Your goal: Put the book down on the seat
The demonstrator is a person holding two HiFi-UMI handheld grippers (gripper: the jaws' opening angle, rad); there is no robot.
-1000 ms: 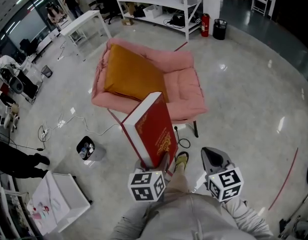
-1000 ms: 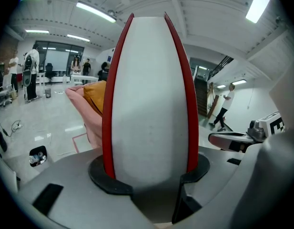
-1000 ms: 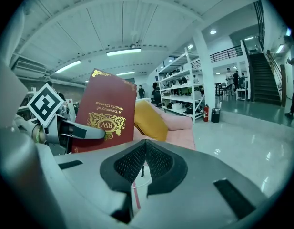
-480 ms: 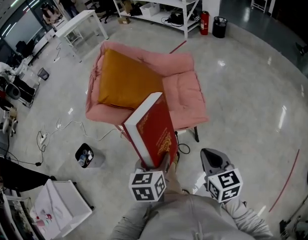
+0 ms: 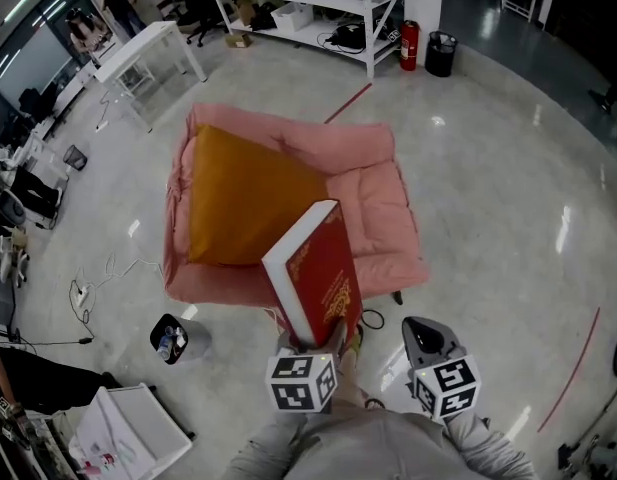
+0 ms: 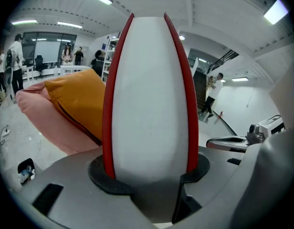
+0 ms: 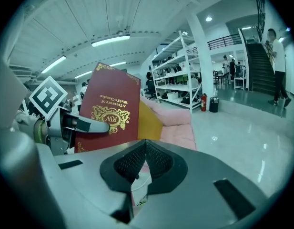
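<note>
The red book is up in the air, tilted, its white page edge facing left, over the front edge of the pink chair and not on the seat. The left gripper has it by the lower end, its 2 jaws spread wide and pressed against both covers. An orange cushion fills the left part of the chair. The right gripper hangs just beside it, jaws together with nothing between them. A small black bin stands on the floor to the left.
</note>
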